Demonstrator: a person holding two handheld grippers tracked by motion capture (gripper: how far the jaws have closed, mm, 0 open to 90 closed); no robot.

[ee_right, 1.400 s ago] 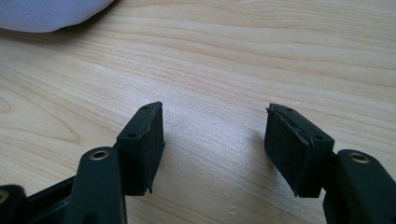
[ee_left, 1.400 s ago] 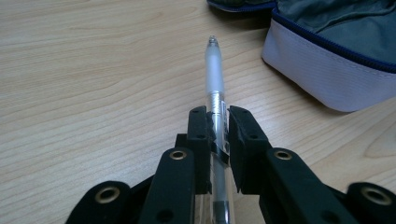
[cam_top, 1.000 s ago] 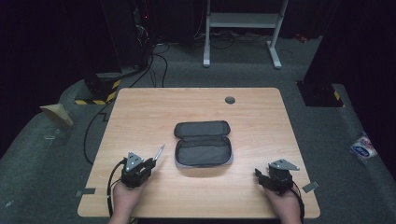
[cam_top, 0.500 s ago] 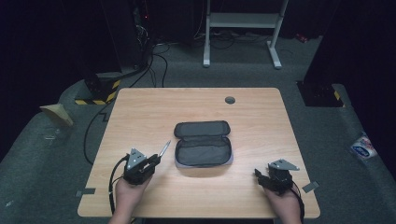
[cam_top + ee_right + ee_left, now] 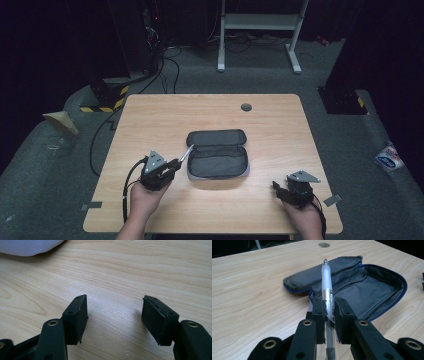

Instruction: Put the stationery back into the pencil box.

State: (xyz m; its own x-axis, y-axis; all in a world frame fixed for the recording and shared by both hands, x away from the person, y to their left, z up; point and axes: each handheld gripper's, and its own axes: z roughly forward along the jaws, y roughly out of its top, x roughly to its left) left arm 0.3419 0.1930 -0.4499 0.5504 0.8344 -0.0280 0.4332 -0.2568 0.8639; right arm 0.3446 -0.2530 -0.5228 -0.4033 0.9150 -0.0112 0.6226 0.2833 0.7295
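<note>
- Left gripper (image 5: 175, 163) near the front left part of the table (image 5: 150, 115), held in the left hand (image 5: 145, 197); pinched tight on a pen (image 5: 326, 282), with both pads pressed on the clear barrel.
- Seen along the jaws in the left gripper view: pen stuck out forward past the pads, frosted white upper part and small rounded tip pointed toward the pencil case (image 5: 372, 290).
- Pen tip above the near left edge of the case, apart from the fabric; lifted off the wood, not resting on it.
- Pencil case open and flat in the middle of the table, grey lining up, blue trim around the edge, lid part folded away to the far side.
- Nothing visible inside the open case.
- Right gripper (image 5: 275, 187) low at the front right part of the table, held in the right hand (image 5: 305, 220), well apart from the case.
- Spread apart, with bare wood between the two pads (image 5: 77, 317) and nothing gripped.
- Small round dark grommet (image 5: 246, 107) in the table top near the far edge, beyond the case.
- Black cable (image 5: 127, 185) looped from the left gripper beside the wrist.
</note>
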